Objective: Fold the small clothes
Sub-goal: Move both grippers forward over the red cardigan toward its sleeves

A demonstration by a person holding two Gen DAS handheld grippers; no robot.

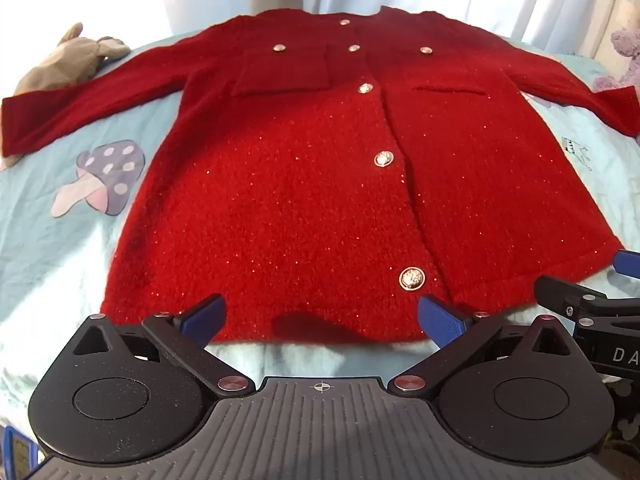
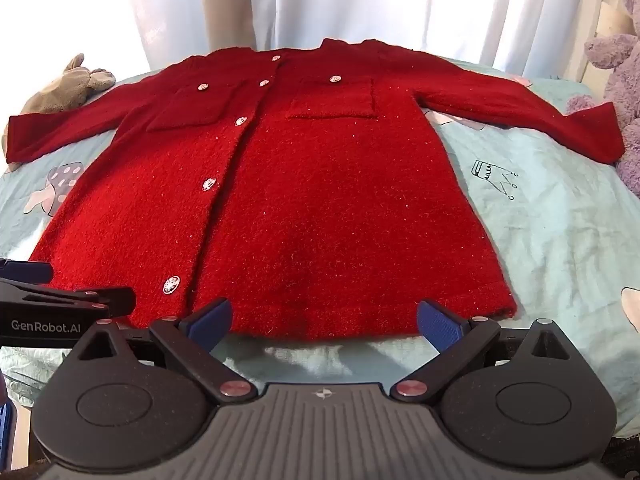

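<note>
A small red knitted coat (image 1: 320, 168) (image 2: 304, 208) with silver buttons and two chest pockets lies flat, front up, on a pale blue sheet (image 1: 80, 240) (image 2: 560, 232), sleeves spread out to both sides. My left gripper (image 1: 322, 320) hovers open just above the hem near the bottom button (image 1: 411, 278), blue pads wide apart and nothing between them. My right gripper (image 2: 324, 322) is open too, over the hem of the coat's right half. Each gripper shows at the edge of the other's view, the right gripper (image 1: 600, 304) and the left gripper (image 2: 60, 300) side by side.
A grey soft toy (image 1: 68, 60) (image 2: 68, 84) lies at the far left by the sleeve end. A purple plush toy (image 2: 616, 92) (image 1: 624, 52) sits at the far right. White curtains (image 2: 360, 4) hang behind the bed. The sheet carries a mushroom print (image 1: 104, 180) and a crown print (image 2: 494, 176).
</note>
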